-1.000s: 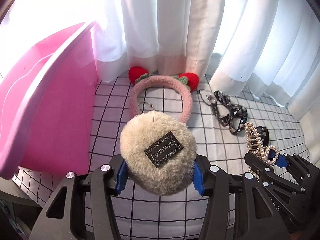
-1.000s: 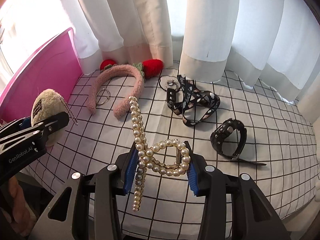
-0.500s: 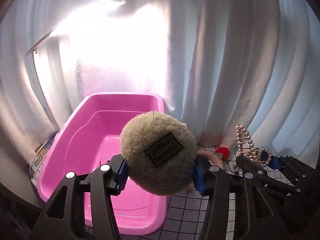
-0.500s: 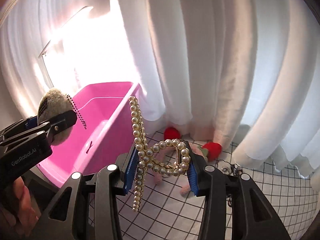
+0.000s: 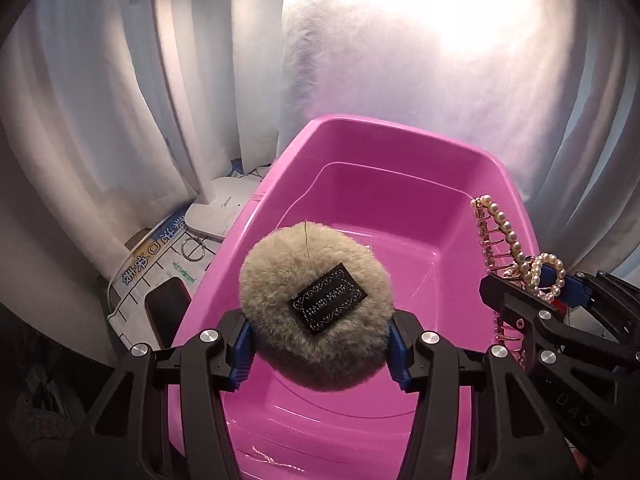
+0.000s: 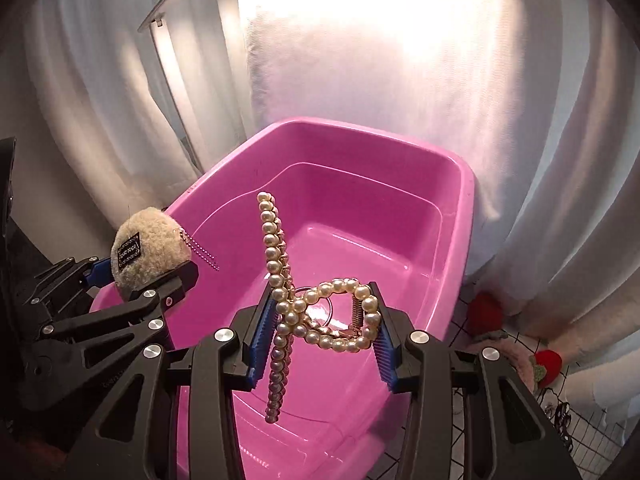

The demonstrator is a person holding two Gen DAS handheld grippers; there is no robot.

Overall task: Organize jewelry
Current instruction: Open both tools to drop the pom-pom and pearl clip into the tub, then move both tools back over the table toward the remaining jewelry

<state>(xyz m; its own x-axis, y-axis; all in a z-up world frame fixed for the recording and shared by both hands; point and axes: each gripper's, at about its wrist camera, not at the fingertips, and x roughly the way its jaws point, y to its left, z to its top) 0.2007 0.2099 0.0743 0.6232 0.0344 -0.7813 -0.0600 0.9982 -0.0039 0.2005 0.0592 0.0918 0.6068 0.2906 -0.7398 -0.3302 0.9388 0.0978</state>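
Jaws of the left gripper (image 5: 319, 347) clamp a "HAND MADE"-tagged pompom (image 5: 316, 306); right gripper's (image 6: 323, 339) clamp a pearl clip (image 6: 320, 312).

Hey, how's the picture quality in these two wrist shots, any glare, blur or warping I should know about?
Left wrist view: backlit curtain blown out to white at the top, dark vignetted corners, fisheye bending the pink tub; the fluffy pompom stays sharp. Right wrist view: the same glare behind the curtain, shiny highlights on the tub floor, the pearl hair clip crisp, no motion blur evident.

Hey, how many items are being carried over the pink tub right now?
2. A furry pom-pom clamped in the left claw and a pearl hair clip clamped in the right claw, both above the pink tub. None visible inside it.
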